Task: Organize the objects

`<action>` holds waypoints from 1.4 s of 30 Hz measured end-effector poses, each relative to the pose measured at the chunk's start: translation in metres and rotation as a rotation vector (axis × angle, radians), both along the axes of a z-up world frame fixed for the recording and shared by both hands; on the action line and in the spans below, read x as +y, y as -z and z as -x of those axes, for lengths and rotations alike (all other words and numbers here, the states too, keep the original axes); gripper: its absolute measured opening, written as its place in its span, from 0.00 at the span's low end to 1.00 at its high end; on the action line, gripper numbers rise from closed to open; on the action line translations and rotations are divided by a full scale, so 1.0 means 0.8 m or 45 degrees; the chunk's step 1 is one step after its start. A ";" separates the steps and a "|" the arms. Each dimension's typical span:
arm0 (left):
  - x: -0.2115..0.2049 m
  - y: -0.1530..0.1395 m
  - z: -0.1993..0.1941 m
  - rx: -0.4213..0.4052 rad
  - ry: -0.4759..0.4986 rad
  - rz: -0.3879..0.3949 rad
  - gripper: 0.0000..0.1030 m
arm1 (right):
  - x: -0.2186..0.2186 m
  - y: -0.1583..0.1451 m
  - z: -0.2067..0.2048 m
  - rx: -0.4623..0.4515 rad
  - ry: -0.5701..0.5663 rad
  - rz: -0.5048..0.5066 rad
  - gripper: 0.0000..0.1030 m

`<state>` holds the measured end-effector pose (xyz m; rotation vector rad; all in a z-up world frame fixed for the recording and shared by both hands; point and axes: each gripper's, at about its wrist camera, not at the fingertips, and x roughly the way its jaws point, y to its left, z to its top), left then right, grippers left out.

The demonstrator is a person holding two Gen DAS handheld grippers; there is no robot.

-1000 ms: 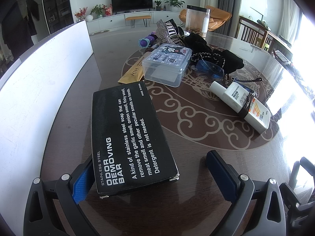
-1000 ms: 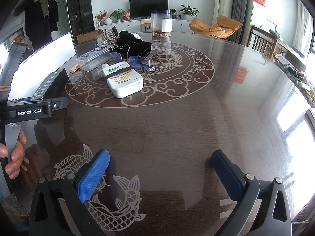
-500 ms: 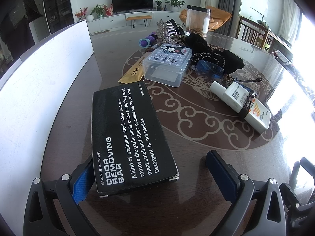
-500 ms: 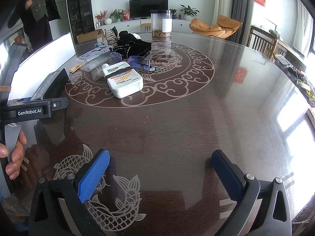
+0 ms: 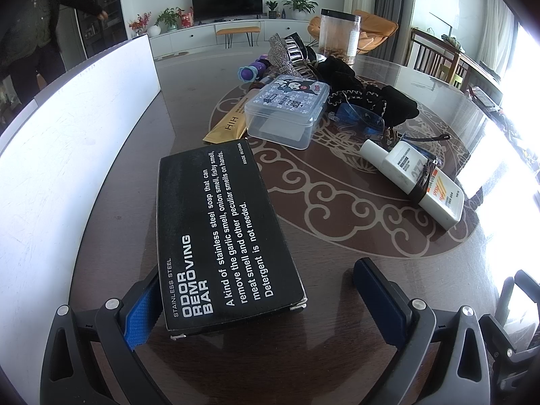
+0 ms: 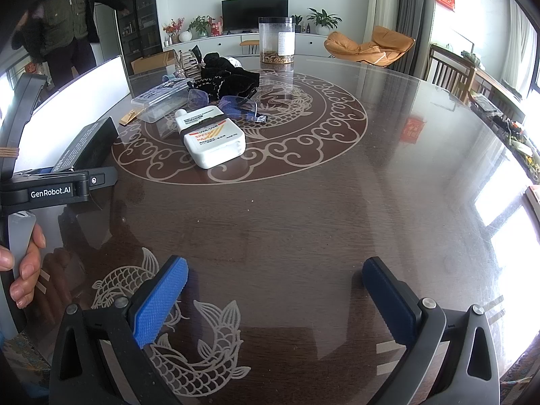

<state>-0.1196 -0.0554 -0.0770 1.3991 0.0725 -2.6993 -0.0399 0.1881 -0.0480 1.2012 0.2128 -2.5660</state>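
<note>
Two grippers are up, and neither has hold of anything; my left gripper (image 5: 256, 300) has its jaws spread wide around the near end of the black box (image 5: 222, 233), the left pad (image 5: 141, 314) just at the box's near left corner, the right pad well apart from its other side; the box lies flat on the bench (image 5: 337, 236), its long axis running away from me, with the white panel (image 5: 67, 141) to its left and the clear plastic case (image 5: 287, 111) just beyond its far end; to the right of the box, near, lies the white sunscreen bottle (image 5: 415, 175); my right gripper (image 6: 273, 300) hovers low over bare bench with jaws wide open and nothing between them, and from that view the box (image 6: 89, 145) sits far to the left of it; I judge the box to be stiff cardboard, light, with a smooth printed skin that could slip under a weak pinch; its walls may dent if squeezed hard; I would close across its short width at the near end, pads flat on the two long side walls, and lift level so that it does not droop or pivot out of the jaws
</note>
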 end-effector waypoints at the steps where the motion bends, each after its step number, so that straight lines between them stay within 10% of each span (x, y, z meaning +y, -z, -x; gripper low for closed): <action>1: 0.000 0.000 0.000 0.000 0.000 0.000 1.00 | 0.000 0.000 0.000 0.000 0.000 0.000 1.00; 42: 0.001 -0.002 -0.004 -0.002 -0.037 0.005 1.00 | 0.000 0.001 0.000 0.001 -0.006 -0.001 1.00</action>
